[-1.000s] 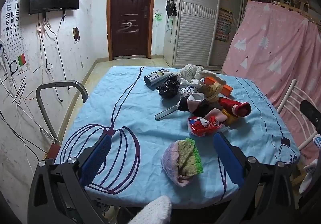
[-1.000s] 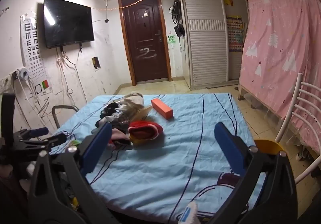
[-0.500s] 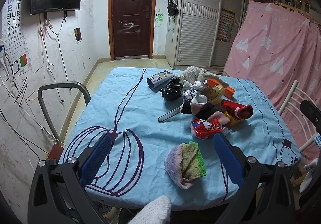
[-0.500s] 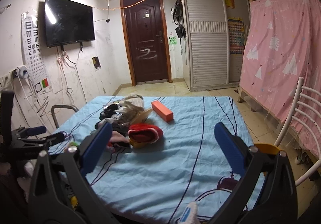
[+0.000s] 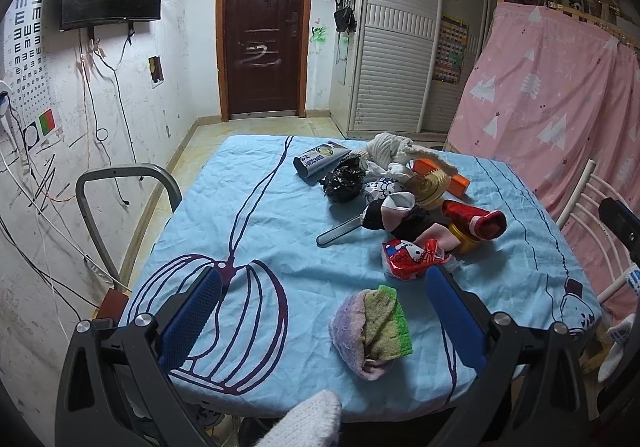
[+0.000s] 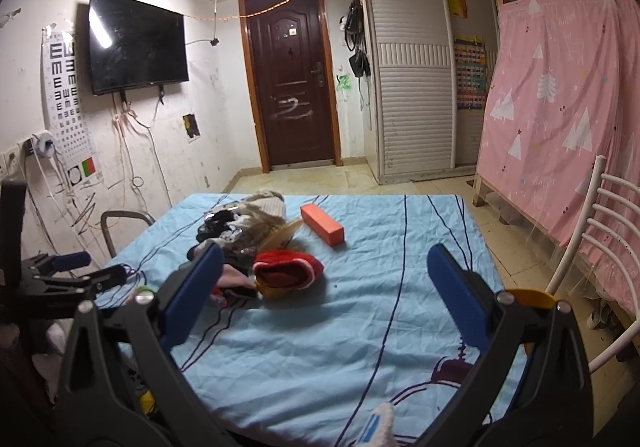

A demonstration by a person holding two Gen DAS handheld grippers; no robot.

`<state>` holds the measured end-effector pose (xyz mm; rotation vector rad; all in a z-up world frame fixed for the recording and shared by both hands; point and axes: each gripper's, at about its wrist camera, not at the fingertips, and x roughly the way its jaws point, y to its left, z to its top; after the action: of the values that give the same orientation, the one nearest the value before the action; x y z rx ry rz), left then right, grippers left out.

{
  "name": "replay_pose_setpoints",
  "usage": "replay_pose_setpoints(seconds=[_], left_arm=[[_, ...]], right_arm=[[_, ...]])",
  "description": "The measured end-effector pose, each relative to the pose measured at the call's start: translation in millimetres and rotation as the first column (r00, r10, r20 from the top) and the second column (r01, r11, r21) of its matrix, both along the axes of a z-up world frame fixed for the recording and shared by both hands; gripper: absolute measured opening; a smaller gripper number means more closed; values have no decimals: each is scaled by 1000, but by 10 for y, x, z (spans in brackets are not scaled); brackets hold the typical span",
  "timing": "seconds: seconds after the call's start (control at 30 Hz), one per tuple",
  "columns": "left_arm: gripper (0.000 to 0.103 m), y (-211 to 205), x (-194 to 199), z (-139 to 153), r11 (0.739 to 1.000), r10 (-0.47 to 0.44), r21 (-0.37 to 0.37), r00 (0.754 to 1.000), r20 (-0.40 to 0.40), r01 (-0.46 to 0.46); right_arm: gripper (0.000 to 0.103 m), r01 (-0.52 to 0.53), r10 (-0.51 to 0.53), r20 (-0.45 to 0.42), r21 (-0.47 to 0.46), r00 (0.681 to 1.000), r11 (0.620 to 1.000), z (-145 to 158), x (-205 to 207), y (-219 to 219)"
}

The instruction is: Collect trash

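Since both the left gripper [image 5: 322, 311] and right gripper [image 6: 326, 287] hang spread wide and empty, prob w/ the red wrapper [image 5: 412, 259] touching socks [image 5: 394, 207] just behind it is snagging cloth instead of trash.

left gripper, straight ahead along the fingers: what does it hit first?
Probably the folded cloth: it lies on the blue tablecloth between the open fingers of the left gripper, right of centre. Next behind it is the red snack bag. Depth is uncertain in the fisheye.
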<state>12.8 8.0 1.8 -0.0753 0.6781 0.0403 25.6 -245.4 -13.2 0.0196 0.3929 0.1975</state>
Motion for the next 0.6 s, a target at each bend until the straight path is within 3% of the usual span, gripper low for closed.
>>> replay_pose_setpoints(seconds=[0.6], left_arm=[[93, 8, 4, 4, 1000, 4, 2, 1000, 2, -4]], right_arm=[[98, -1, 1, 4, -3, 1000, 1000, 10, 14, -3]])
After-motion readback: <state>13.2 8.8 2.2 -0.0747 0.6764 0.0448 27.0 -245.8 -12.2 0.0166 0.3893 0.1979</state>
